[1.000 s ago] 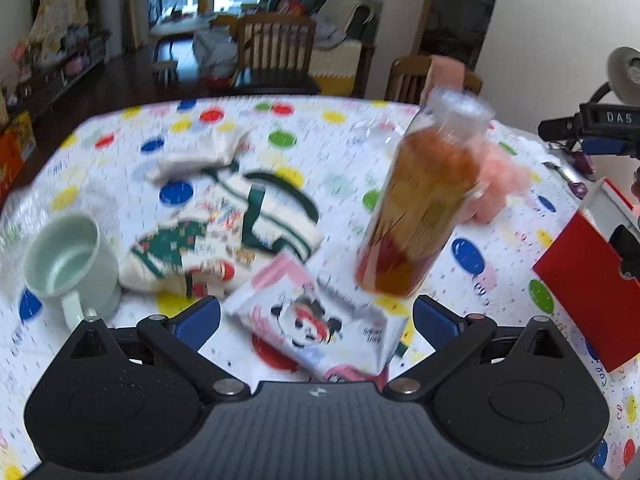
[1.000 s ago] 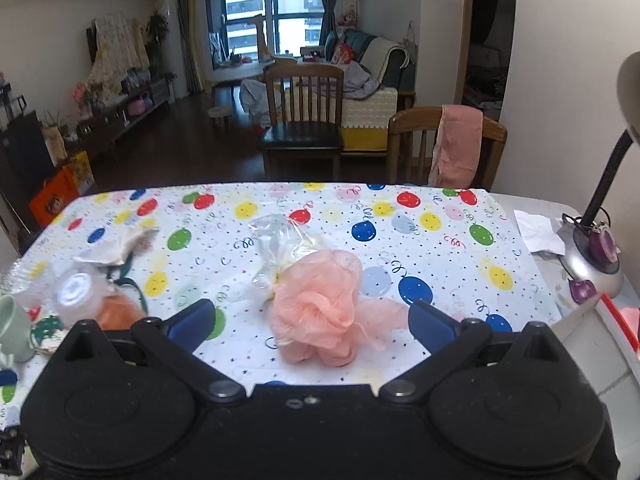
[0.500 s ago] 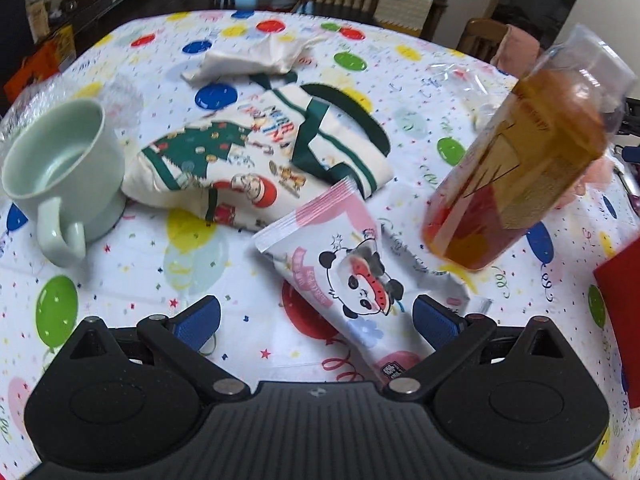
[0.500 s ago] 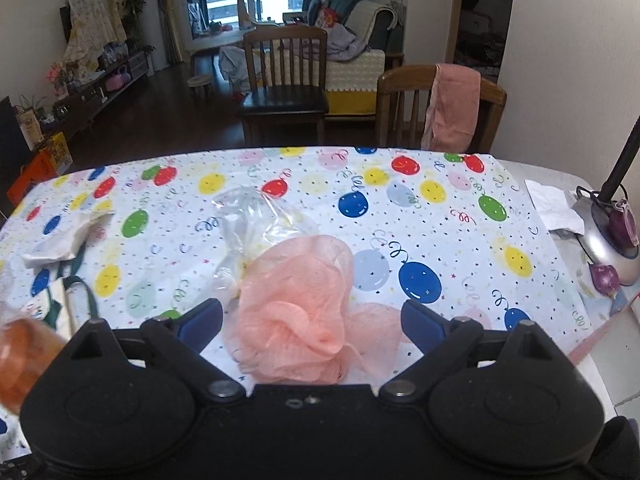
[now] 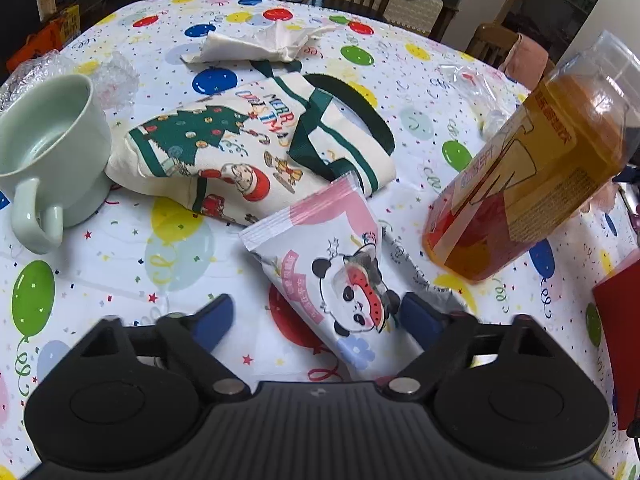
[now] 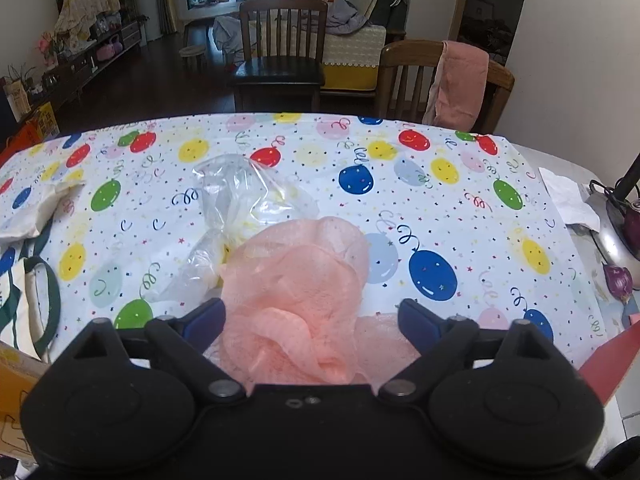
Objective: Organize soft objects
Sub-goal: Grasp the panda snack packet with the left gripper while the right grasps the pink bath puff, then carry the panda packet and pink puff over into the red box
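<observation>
Left gripper point(image 5: 316, 318), fingers spread wide, hovers over panda packet point(image 5: 326, 268) on balloon tablecloth point(image 5: 120, 264). Left view alone shows Christmas bag point(image 5: 240, 148) at 12 o'clock of packet, mug point(image 5: 44, 152) at 9, tilted juice bottle point(image 5: 520, 176) at 3. Right gripper point(image 6: 312, 316), fingers apart, straddles pink sponge point(image 6: 296, 300); clear plastic bag point(image 6: 240, 208) touching sponge at 11, seen clearly only here.
</observation>
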`<state>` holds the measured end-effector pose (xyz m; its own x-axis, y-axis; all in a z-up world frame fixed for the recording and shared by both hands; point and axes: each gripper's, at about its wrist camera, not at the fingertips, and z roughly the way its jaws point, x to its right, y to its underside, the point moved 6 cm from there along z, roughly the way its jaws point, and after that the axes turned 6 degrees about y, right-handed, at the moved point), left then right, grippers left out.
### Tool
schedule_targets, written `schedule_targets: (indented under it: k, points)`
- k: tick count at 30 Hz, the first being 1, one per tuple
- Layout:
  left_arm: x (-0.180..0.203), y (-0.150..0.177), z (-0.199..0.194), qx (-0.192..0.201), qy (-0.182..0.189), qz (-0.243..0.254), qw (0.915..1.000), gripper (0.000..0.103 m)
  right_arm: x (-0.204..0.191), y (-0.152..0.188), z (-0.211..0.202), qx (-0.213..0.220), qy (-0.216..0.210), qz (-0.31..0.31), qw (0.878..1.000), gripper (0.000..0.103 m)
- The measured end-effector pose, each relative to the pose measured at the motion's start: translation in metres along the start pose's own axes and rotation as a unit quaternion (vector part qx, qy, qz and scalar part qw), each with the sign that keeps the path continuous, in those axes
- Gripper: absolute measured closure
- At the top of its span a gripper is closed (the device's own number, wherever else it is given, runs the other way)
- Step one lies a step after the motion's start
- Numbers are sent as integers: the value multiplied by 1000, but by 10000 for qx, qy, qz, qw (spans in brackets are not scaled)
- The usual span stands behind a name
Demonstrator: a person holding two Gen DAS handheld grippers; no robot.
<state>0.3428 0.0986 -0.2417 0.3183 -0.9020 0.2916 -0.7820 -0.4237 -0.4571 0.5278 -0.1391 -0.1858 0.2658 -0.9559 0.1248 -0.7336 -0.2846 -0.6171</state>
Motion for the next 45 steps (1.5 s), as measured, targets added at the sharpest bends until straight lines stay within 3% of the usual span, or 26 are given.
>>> schedule_targets:
  k: [4,7,9,18,31,45]
  points:
    - [2,-2,-3,61,117,-33,9999,54,-3,2,2,-28,1,-86,10000,25]
    - [7,-3,-7,130,248,29,9996,58,-5,4,1,-11,19,-164,9999,36]
    - [10,-3,-8,154,196,135,9996,62,-7,5,0,-16,48,-220,9997,50]
    - [11,-3,-10,182,320,110,9993,74,-15,11,-22,293,259,-691,9968,78]
    - [7,-6,-21,257,406,12,9988,88,1,26,-84,621,-44,-533,9966,83]
    - [14,2,-55,215,561,99,9981,89,19,47,-183,1046,-493,-556,9917,83]
